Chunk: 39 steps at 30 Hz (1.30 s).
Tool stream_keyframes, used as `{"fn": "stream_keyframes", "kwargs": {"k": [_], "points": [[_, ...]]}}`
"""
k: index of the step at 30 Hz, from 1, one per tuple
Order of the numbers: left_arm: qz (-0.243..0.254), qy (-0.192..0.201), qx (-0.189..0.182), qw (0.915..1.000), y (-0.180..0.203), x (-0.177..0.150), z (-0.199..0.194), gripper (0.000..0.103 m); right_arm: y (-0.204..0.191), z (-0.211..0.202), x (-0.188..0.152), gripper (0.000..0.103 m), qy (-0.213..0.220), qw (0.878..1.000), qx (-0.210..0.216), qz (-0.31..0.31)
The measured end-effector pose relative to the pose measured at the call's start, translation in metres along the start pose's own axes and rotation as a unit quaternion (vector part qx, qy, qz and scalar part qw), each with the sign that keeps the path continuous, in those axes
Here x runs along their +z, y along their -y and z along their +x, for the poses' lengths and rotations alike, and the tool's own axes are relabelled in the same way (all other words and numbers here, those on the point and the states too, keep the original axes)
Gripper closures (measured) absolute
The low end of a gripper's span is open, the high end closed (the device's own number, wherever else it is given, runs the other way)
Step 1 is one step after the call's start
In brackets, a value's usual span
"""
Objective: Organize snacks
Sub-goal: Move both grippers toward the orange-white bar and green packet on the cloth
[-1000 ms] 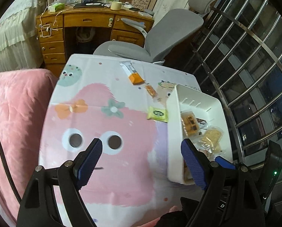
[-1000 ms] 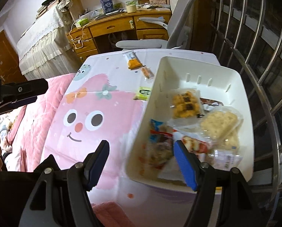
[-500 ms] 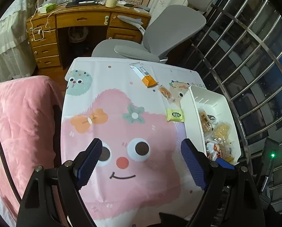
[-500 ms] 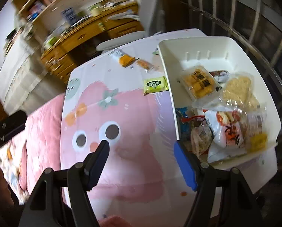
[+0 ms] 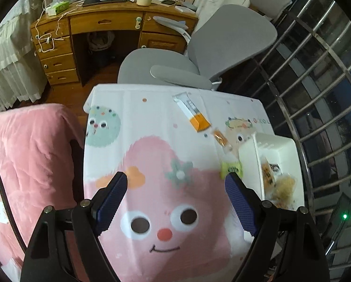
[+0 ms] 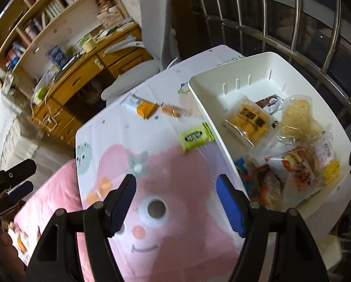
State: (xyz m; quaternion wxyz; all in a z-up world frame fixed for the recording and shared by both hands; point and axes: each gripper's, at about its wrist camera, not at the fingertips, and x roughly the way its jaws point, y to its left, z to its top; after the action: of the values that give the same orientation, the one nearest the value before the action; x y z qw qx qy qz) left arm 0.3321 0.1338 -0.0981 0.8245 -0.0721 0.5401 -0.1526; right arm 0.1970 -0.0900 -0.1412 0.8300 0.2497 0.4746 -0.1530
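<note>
A white bin (image 6: 250, 65) (image 5: 279, 148) holding several snack packs stands on the right of the cartoon tablecloth (image 5: 156, 164). Three snacks lie loose on the cloth left of it: a yellow-green packet (image 6: 194, 137) (image 5: 230, 169) against the bin's wall, a small orange wrapped snack (image 6: 173, 111) (image 5: 220, 138), and a white-and-orange pack (image 6: 142, 107) (image 5: 192, 115) farther back. My left gripper (image 5: 175, 202) is open and empty above the cloth. My right gripper (image 6: 176, 202) is open and empty, left of the bin.
A grey office chair (image 5: 199, 58) stands at the table's far edge, with a wooden desk (image 5: 100, 28) behind it. A pink blanket (image 5: 27, 155) lies left of the table. Metal window bars (image 5: 316, 75) run along the right side.
Both grippers pulled back and up from the bin and swung left over the tablecloth. Both stayed open and empty. The snacks and bin have not moved.
</note>
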Motion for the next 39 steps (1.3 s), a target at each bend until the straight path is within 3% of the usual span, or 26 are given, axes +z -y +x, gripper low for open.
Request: {"fn": "stream_keyframes", "kwargs": {"k": [10,21,28,39], "points": [[0.029,-0.036,0.021,0.9987,0.022,0.072,0.072,0.019,-0.012,0.057,0.033,0.032,0.023,0.996,-0.044,0.075],[0.031,-0.045,0.031,0.998,0.044,0.127,0.168,0.019,-0.01,0.118,0.029,0.032,0.037,0.983,-0.113,0.141],[0.02,-0.067,0.027,0.9972,0.052,0.135,0.23,0.019,-0.01,0.141,0.028,0.032,0.053,0.978,-0.138,0.147],[0.008,-0.089,0.035,0.9954,0.059,0.129,0.303,0.019,-0.01,0.164,0.036,0.032,0.034,0.973,-0.182,0.138]]}}
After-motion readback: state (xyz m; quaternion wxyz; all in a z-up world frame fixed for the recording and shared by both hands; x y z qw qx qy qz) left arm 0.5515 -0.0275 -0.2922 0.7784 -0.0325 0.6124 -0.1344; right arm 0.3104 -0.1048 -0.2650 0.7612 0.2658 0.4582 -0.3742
